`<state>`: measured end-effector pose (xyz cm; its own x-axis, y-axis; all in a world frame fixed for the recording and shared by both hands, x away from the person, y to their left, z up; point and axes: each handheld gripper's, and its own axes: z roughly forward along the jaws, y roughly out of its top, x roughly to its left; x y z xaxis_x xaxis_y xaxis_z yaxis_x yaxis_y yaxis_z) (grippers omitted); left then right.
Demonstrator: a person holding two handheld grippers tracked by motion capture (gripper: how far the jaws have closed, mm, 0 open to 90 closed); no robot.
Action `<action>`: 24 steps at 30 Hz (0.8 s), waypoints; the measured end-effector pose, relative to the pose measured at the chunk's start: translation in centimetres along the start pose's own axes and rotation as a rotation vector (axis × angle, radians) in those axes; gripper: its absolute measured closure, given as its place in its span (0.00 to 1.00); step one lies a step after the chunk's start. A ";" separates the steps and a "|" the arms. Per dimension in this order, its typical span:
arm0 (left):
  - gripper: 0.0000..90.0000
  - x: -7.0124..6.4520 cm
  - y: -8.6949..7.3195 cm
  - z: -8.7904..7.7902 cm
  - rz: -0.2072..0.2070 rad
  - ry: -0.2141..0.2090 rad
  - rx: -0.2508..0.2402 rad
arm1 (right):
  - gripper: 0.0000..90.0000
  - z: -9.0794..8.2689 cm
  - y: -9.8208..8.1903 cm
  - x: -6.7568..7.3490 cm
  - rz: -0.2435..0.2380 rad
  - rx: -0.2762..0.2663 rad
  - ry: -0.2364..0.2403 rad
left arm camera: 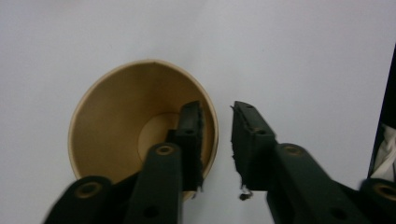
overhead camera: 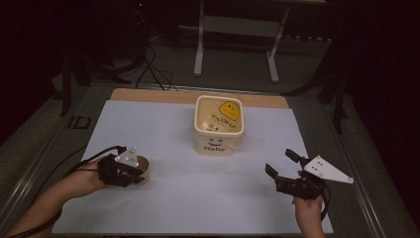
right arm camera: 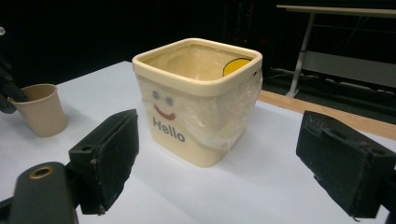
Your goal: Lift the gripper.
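Observation:
A tan paper cup (overhead camera: 144, 167) stands upright at the left of the white sheet. My left gripper (overhead camera: 130, 170) points down over it. In the left gripper view one jaw is inside the cup (left arm camera: 116, 126) and the other outside, so my left gripper (left arm camera: 217, 109) straddles the cup's rim. A strip of white sheet shows between the rim and the outer jaw, so the pads do not press. My right gripper (overhead camera: 281, 162) hovers open at the right, aimed at the cream "Hello" bucket (right arm camera: 187, 121), with nothing between the jaws of my right gripper (right arm camera: 219, 135).
The cream bucket (overhead camera: 216, 145) with a plastic liner and a smiley face stands at the middle back, a yellow piece (overhead camera: 230, 110) inside it. The white sheet (overhead camera: 198, 203) covers a wooden tabletop (overhead camera: 148, 95). A metal table frame (overhead camera: 237, 29) stands on the floor beyond.

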<state>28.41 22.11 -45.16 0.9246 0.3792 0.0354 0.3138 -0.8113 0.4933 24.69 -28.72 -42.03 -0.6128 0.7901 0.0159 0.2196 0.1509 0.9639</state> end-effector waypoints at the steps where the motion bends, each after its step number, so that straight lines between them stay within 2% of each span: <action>1: 0.85 0.1 -0.1 0.2 0.005 -0.002 0.014 | 0.15 0.0 0.0 0.0 0.002 -0.001 0.000; 5: 0.94 0.2 -0.2 0.3 0.006 -0.006 0.015 | 0.15 0.0 -0.1 -0.1 0.002 0.001 0.000; 8: 0.95 0.3 -0.3 0.3 0.001 -0.004 0.006 | 0.15 0.1 -0.1 0.0 0.001 0.003 -0.002; 10: 0.96 0.3 -0.3 0.3 0.014 0.010 0.004 | 0.15 0.1 -0.1 -0.1 0.002 0.006 0.002; 11: 0.96 0.3 -0.2 0.2 0.027 0.030 0.008 | 0.15 0.1 -0.1 -0.1 0.002 0.007 0.001; 16: 0.98 0.5 -0.1 -0.4 0.039 0.045 -0.024 | 0.15 0.1 -0.1 -0.1 0.004 0.008 0.001; 19: 0.98 0.7 -0.1 -0.9 0.060 0.032 -0.045 | 0.15 0.1 -0.1 -0.1 0.004 0.008 0.002; 21: 0.98 0.8 0.0 -1.3 0.032 0.003 -0.051 | 0.15 0.1 -0.1 -0.1 0.005 0.008 0.002; 24: 0.98 0.9 0.2 -1.6 0.034 -0.011 -0.048 | 0.15 0.1 -0.1 -0.1 0.006 0.008 0.004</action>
<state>28.98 23.04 -43.61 0.9370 0.3467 0.0429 0.2721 -0.8013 0.5328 24.83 -28.76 -42.15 -0.6142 0.7888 0.0228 0.2292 0.1506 0.9616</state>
